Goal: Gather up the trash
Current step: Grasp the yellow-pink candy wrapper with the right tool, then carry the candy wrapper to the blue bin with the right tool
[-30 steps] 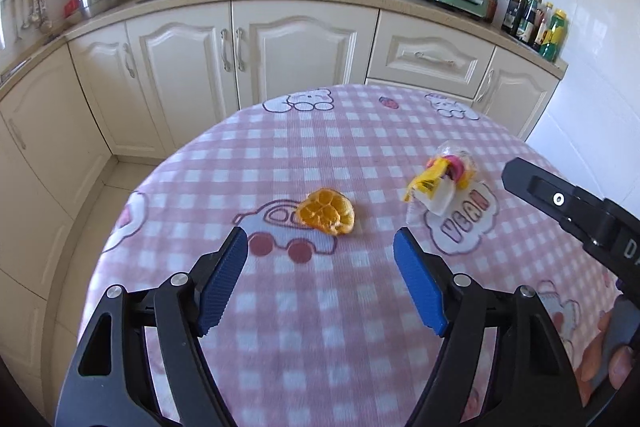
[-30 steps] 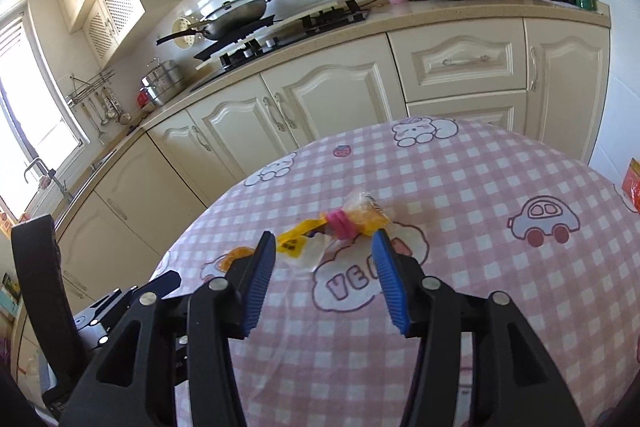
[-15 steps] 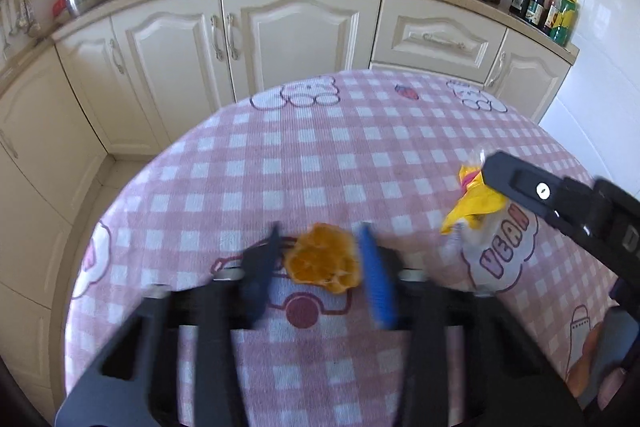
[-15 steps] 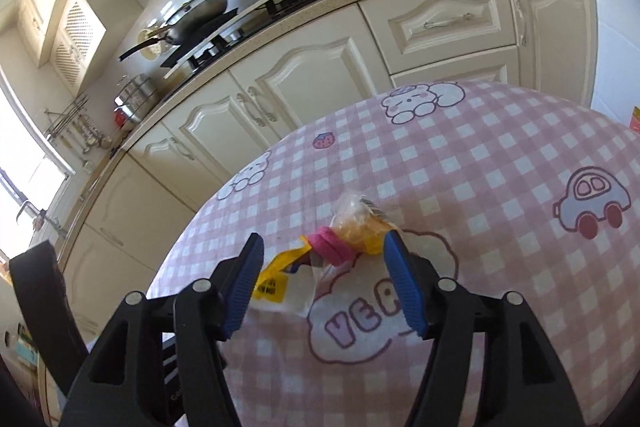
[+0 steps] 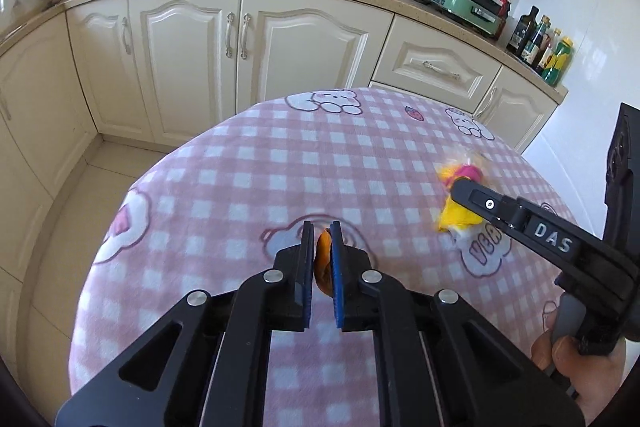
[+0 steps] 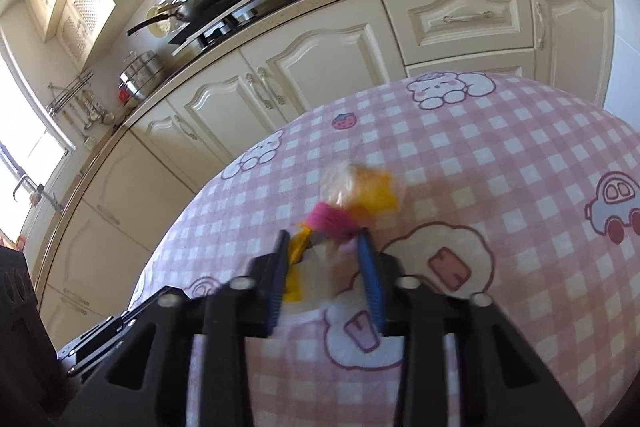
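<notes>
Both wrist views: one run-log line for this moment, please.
left gripper: closing on orange peel | right gripper: closing around wrapper bundle | surface: checked tablecloth

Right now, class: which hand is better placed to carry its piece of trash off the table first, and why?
Left. The left gripper is closing tight on the orange peel, squeezed between its pads. The right gripper is closing around the loose wrapper bundle, most of which sticks out beyond its fingertips.
</notes>
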A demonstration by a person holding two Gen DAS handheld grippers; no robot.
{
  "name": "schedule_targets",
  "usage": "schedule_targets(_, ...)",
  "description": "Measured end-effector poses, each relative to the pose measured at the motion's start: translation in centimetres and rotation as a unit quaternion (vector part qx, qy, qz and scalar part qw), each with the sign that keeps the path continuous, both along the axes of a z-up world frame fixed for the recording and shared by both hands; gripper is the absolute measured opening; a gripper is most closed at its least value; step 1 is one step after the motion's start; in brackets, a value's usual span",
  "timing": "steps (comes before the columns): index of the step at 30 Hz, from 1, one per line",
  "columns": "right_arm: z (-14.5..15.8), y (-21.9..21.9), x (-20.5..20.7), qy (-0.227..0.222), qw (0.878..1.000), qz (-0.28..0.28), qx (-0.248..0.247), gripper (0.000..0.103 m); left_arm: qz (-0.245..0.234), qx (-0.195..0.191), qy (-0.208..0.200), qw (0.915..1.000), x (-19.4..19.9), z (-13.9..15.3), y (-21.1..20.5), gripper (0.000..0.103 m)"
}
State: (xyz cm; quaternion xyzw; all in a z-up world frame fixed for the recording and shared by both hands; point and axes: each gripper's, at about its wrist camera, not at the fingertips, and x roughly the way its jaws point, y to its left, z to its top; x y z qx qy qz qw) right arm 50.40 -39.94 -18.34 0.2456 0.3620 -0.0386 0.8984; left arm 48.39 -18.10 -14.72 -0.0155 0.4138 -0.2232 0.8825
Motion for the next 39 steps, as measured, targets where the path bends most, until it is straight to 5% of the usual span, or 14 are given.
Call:
schedule_targets(22,5.4,10.0,-4.6,-0.052,0.99,0.133,0.015,0.017,0.059,-0.03,-0.054,0.9963,-6.6,4.3,8.2,0.007)
schedule_targets(30,6.5,20.4,-5.6,-0.066,0.969,0.238,0.028,0.017,0.156,-0.026,-0.066,0.9851,-10.6,4.9,17.7,0.007)
schedule_targets(39,5.7,34.0,-6.7,-0.049,0.935,0.349,0.03,0.017,0.262,-0.013,-0.054,0.9633,-14.4,3.9,28.6,0.007)
